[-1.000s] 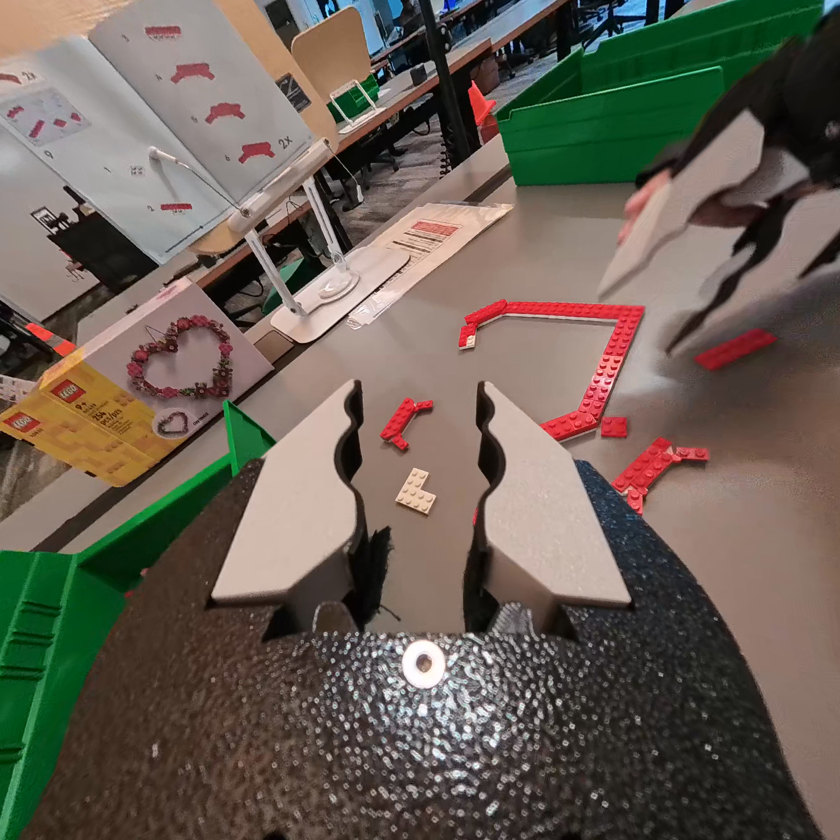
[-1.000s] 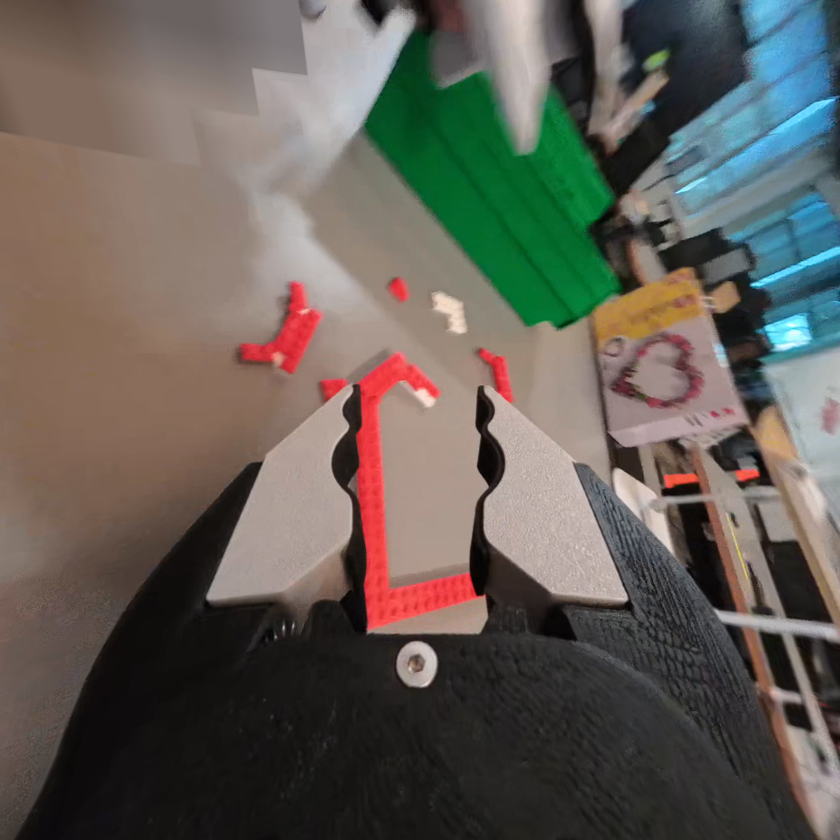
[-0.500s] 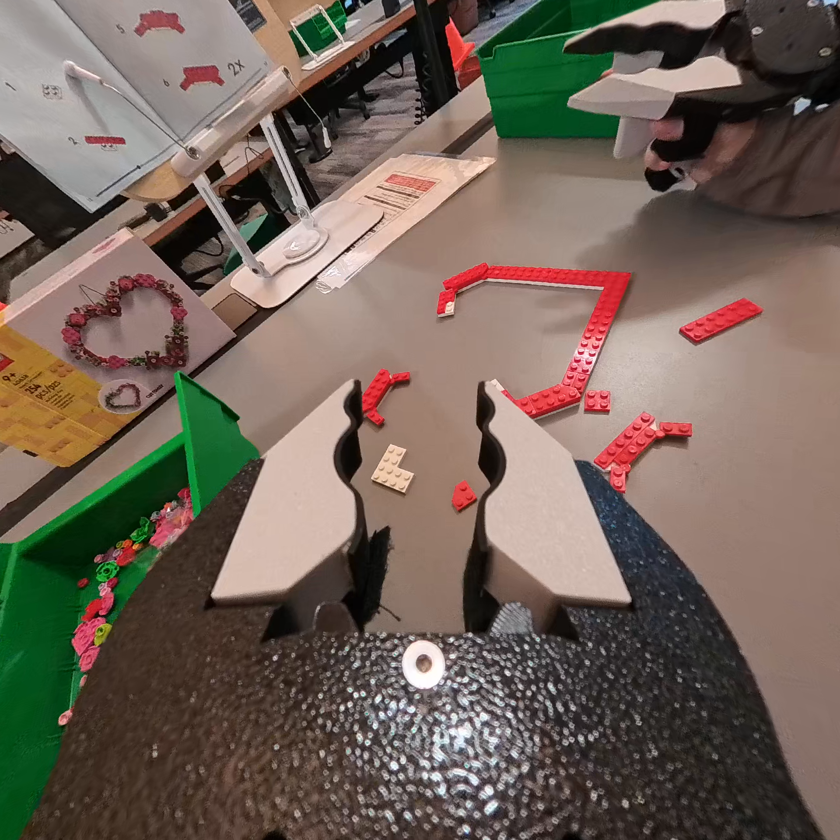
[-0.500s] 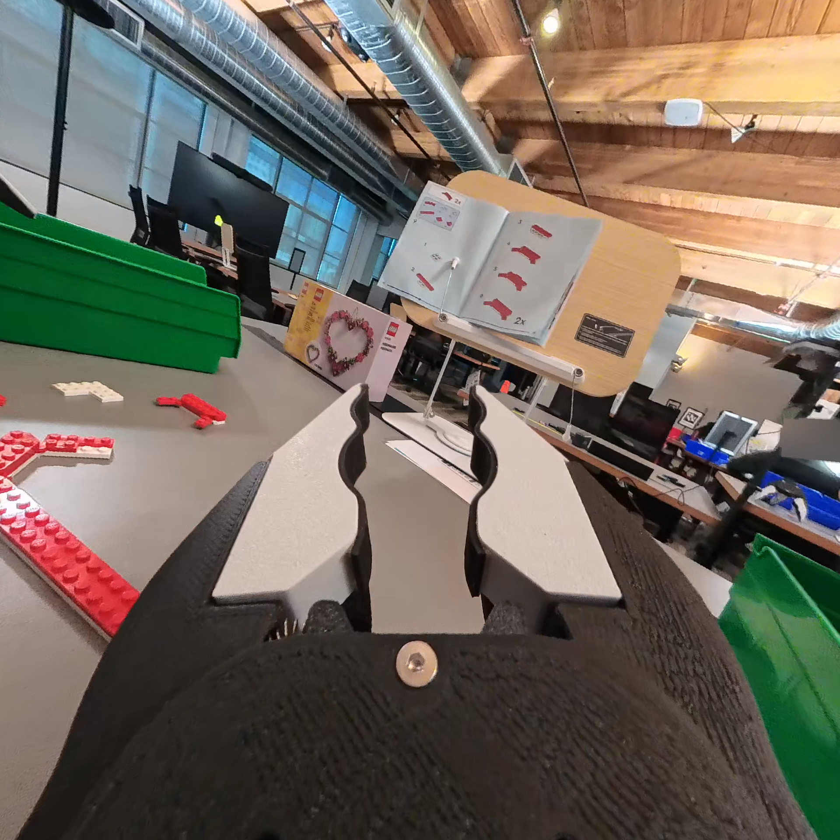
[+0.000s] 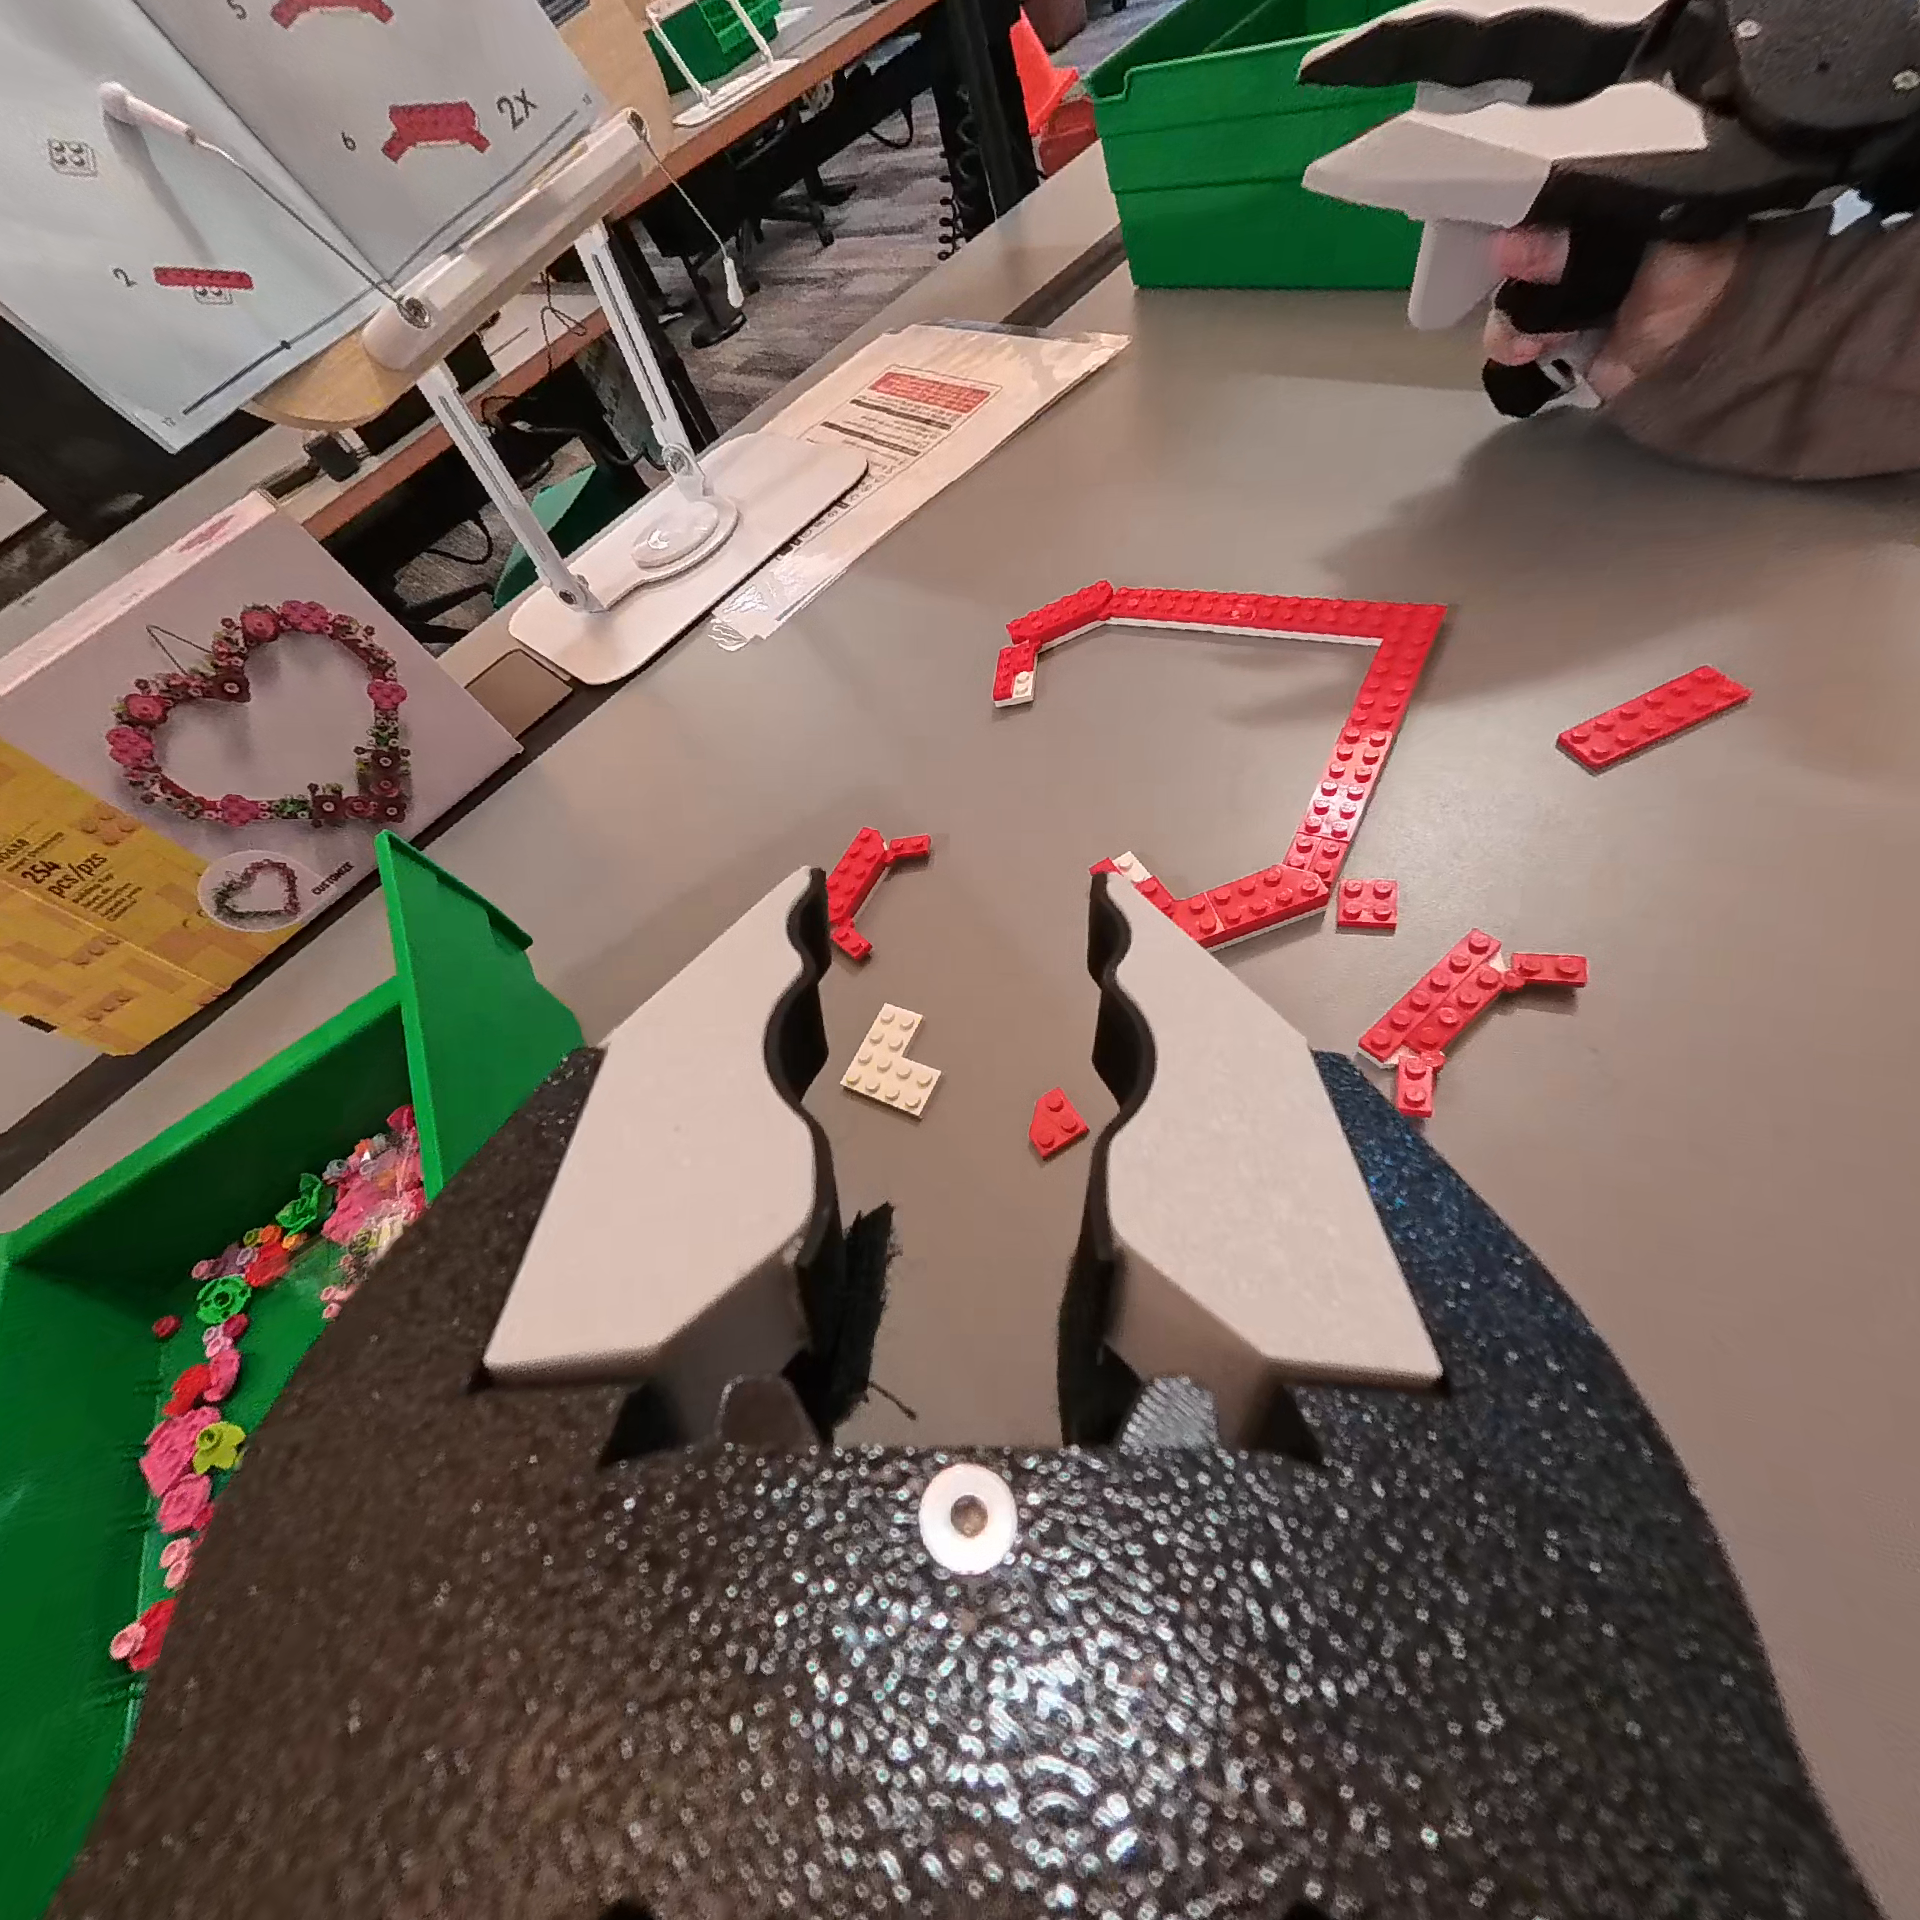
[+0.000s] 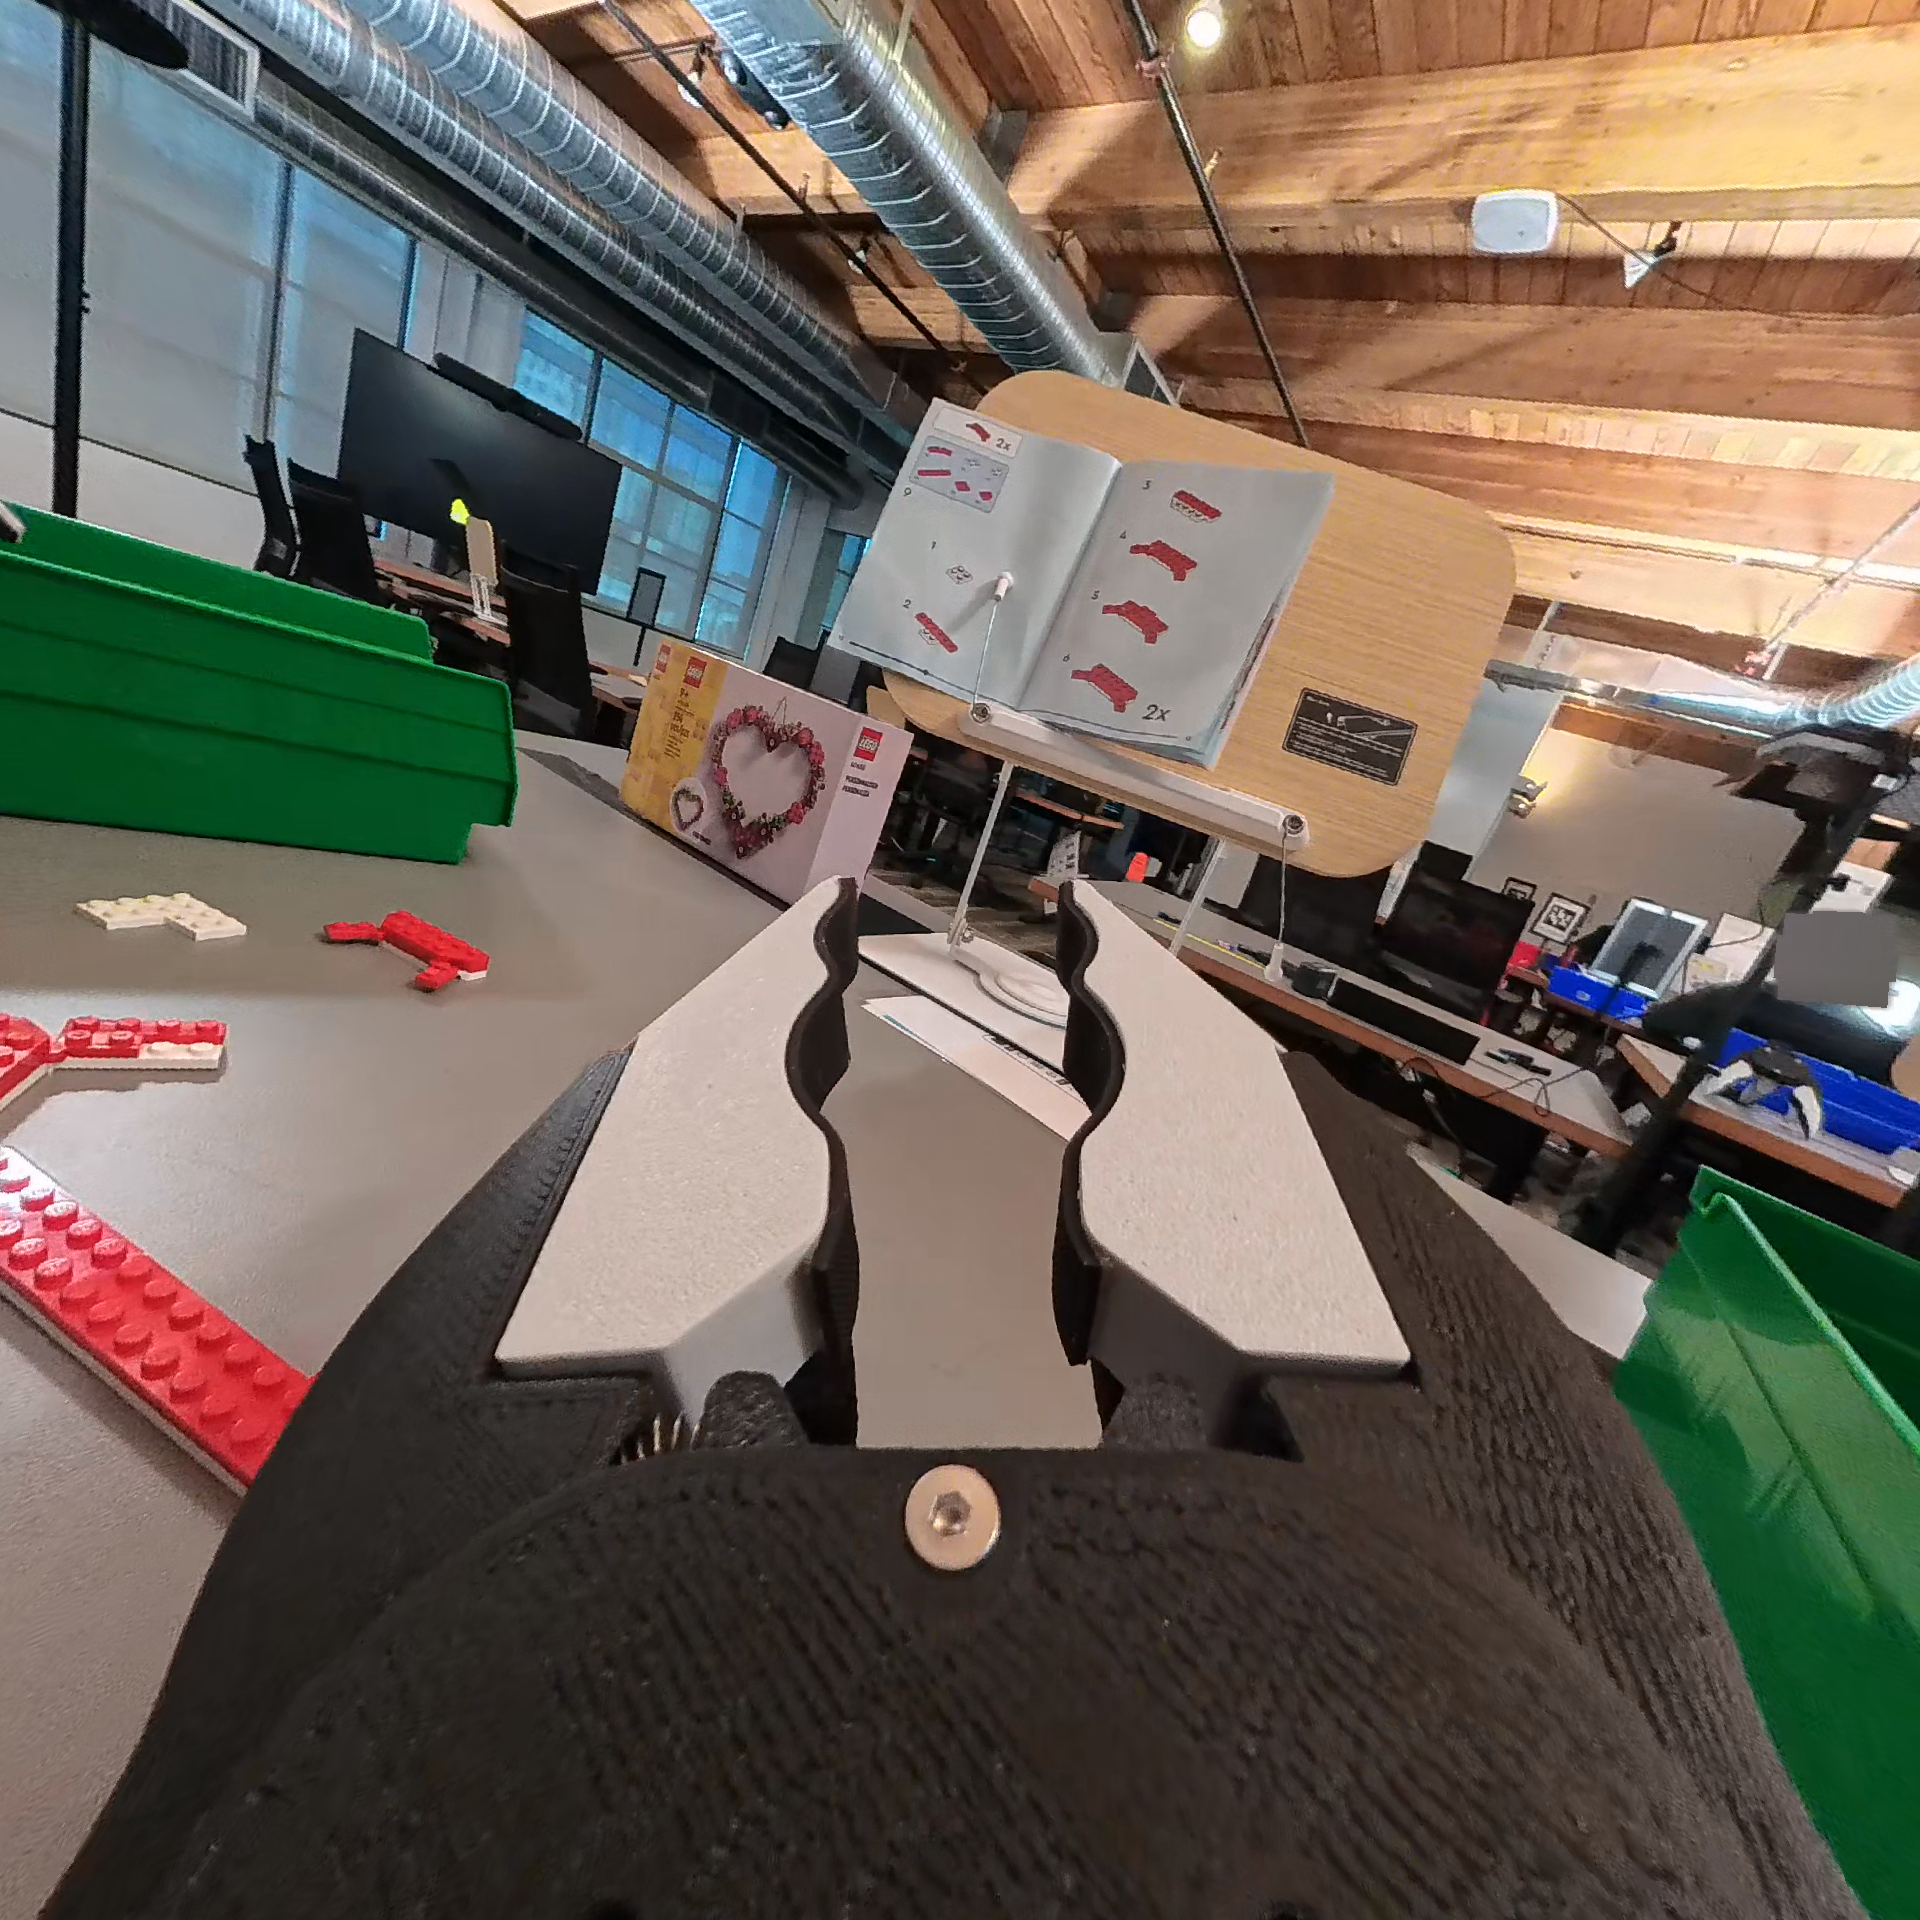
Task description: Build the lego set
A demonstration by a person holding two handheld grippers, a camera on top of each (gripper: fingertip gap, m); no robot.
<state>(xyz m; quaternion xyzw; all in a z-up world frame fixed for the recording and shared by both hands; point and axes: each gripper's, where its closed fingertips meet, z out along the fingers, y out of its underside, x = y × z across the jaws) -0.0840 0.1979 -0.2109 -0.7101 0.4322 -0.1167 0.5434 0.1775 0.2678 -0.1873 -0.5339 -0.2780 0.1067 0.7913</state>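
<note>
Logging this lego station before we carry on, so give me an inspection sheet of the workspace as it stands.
Surface: grey table, bare between parts.
Job's things: red heart frame half built; white corner plate, loose red plates nearby; instruction booklet open on stand.
Clutter: set box, plastic bag, green bins.
Grippers: left gripper open, empty; right gripper open, empty, raised.
Cables: nothing seen on table.
Surroundings: office desks, monitors.

Desk [image 5: 1558, 1299] is smooth matt grey, the red lego plates [image 5: 1361, 748] are glossy studded plastic, green bins [image 6: 239, 727] shiny plastic too, and the book stand board [image 6: 1382, 644] looks like light wood.
</note>
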